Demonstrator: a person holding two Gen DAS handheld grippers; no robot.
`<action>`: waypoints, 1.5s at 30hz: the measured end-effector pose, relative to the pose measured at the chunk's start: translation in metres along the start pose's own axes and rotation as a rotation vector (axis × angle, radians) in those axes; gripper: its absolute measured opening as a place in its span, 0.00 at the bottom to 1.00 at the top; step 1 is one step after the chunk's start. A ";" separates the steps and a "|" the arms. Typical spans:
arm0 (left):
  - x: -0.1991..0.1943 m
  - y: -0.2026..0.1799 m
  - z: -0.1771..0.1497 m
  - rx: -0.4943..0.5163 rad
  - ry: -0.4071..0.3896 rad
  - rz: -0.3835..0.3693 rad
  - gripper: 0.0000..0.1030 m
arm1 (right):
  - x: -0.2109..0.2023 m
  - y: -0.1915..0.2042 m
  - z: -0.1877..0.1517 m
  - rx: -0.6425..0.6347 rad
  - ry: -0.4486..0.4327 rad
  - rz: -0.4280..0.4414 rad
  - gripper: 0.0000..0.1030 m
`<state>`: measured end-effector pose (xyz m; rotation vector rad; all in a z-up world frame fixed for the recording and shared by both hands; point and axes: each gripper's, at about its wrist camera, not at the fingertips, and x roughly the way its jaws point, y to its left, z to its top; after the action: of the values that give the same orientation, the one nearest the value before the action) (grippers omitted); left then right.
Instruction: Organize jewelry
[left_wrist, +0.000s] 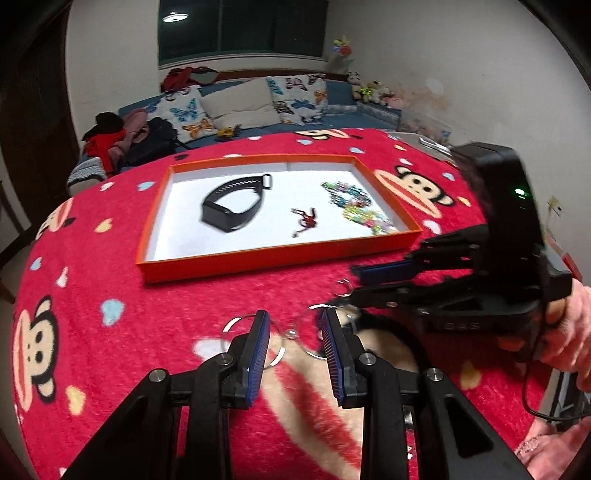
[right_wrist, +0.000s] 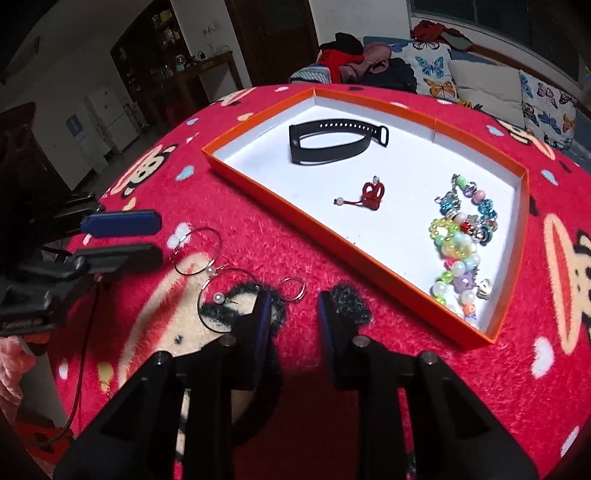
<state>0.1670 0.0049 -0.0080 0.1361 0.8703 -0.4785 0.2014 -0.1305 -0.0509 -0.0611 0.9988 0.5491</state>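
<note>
Three pieces remain outside the tray, by my count: two large hoop earrings (right_wrist: 201, 254) with pearl drops and one small ring (right_wrist: 292, 288), all lying on the red monkey-print blanket (right_wrist: 258, 236) that covers the tabletop.

Left tongs (left_wrist: 295, 343): narrow gap, nothing pinched, angled down with one hoop showing behind each blue pad. I judge I am lining up to take a hoop; thin wire lies flat in the pile, so a steep approach is needed.

Right tongs (right_wrist: 291, 317): narrow too, empty, the jaws having just been drawing together. The small ring lies just beyond the left finger (right_wrist: 263, 314), not between the pads. From the left wrist view the tips look to be right at the ring; contact I cannot tell.

Further out, the orange tray (right_wrist: 325, 229) with white floor holds what is already sorted: red knotted cord charm (right_wrist: 371, 194) in the middle, beaded bracelets (right_wrist: 461, 243) heaped together at one end, black wristband (right_wrist: 336, 140) at the far side. Pieces are spaced apart, presumably to stop tangling.

Beyond: a sofa (left_wrist: 240, 107) with butterfly cushions.
</note>
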 end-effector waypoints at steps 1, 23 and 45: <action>0.001 -0.002 0.000 0.005 0.004 -0.006 0.31 | 0.002 0.000 0.000 -0.001 0.003 -0.001 0.25; 0.049 -0.032 -0.004 0.164 0.072 -0.082 0.31 | -0.001 -0.002 -0.004 -0.027 -0.003 -0.028 0.17; 0.062 -0.026 -0.007 0.198 0.101 -0.051 0.09 | 0.007 0.001 0.000 -0.042 0.003 -0.028 0.19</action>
<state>0.1843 -0.0380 -0.0577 0.3229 0.9260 -0.6093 0.2039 -0.1263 -0.0559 -0.1128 0.9879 0.5442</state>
